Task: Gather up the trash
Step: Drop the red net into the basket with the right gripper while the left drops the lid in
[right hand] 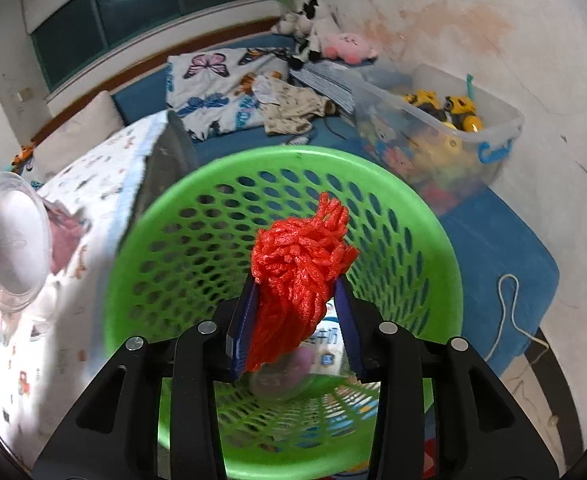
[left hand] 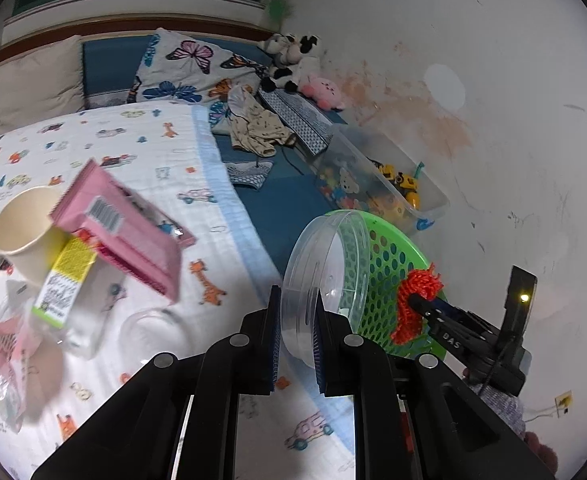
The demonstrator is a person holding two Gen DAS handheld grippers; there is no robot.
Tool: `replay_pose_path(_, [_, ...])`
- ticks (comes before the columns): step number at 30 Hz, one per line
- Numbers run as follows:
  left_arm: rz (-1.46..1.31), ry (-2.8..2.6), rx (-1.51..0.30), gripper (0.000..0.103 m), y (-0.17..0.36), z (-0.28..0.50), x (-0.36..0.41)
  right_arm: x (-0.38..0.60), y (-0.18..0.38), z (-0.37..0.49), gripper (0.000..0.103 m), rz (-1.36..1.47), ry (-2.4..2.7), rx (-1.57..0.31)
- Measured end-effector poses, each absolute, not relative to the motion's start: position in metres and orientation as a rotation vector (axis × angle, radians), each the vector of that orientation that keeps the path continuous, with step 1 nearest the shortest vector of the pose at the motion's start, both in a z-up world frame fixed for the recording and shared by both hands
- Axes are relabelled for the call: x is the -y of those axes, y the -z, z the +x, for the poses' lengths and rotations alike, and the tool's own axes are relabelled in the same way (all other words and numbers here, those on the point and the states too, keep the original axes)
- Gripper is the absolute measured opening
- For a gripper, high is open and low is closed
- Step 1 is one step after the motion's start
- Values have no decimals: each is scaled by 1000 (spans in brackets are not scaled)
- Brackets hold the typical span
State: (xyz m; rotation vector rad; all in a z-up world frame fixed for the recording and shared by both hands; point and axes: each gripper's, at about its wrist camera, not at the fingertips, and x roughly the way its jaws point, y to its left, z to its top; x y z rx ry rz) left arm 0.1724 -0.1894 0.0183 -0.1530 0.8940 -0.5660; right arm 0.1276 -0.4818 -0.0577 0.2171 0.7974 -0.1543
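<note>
My left gripper (left hand: 297,320) is shut on a clear plastic lid (left hand: 325,272), held on edge next to the green basket (left hand: 393,256). My right gripper (right hand: 297,312) is shut on a red foam net (right hand: 297,264) and holds it over the mouth of the green perforated basket (right hand: 433,216). The basket holds a clear cup and a white-blue wrapper (right hand: 325,340). The right gripper with the net (left hand: 417,300) also shows in the left wrist view. The lid (right hand: 13,240) shows at the left of the right wrist view.
On the printed bedsheet (left hand: 153,152) lie a paper cup (left hand: 25,232), a pink packet (left hand: 129,232), a yellow-white carton (left hand: 65,280) and clear wrappers (left hand: 9,344). A clear toy bin (left hand: 381,184) stands against the wall. Pillows and plush toys (left hand: 293,64) lie behind.
</note>
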Motion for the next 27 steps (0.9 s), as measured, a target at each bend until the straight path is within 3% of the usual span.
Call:
replay_pose_path(13, [-64, 623, -940, 14, 0, 187, 249, 500, 63, 127, 64, 228, 207, -783])
replay_pose_path(27, [5, 622, -1001, 14, 29, 201, 286, 504, 59, 110, 64, 263, 195, -747])
